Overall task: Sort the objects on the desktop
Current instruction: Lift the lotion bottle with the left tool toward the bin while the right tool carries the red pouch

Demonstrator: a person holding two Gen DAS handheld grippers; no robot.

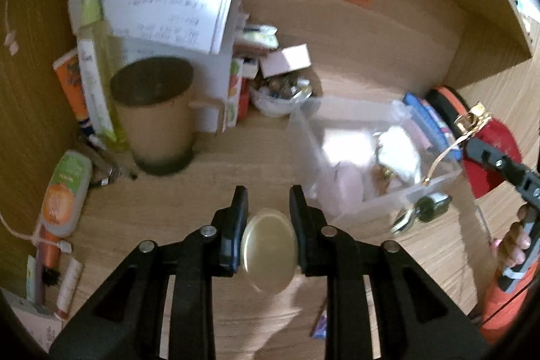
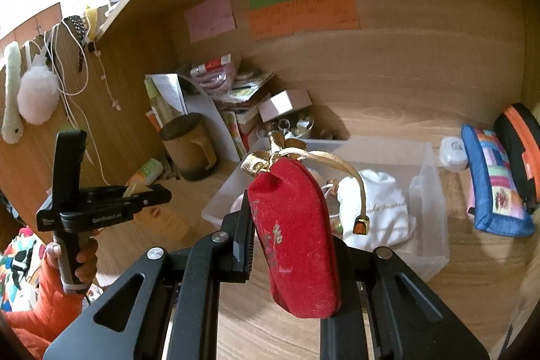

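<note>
My left gripper (image 1: 269, 208) is shut on a pale gold oval tin (image 1: 269, 248), held above the wooden desk (image 1: 209, 164). My right gripper (image 2: 292, 191) is shut on a red velvet pouch (image 2: 297, 235) with a gold drawstring top, held just in front of a clear plastic bin (image 2: 428, 191). The bin also shows in the left wrist view (image 1: 371, 201); it holds a white cloth bag (image 2: 381, 208) and small items. The red pouch (image 1: 489, 150) and the right gripper (image 1: 472, 137) appear at the right edge of the left wrist view. The left gripper (image 2: 162, 191) shows at the left of the right wrist view.
A brown mug (image 1: 155, 113) stands at the back left beside bottles, tubes and papers. A small bowl of trinkets (image 1: 283, 93) and a pink box (image 1: 287, 59) sit at the back. A blue patchwork pouch (image 2: 496, 188) and a black-orange case (image 2: 519, 140) lean at the right.
</note>
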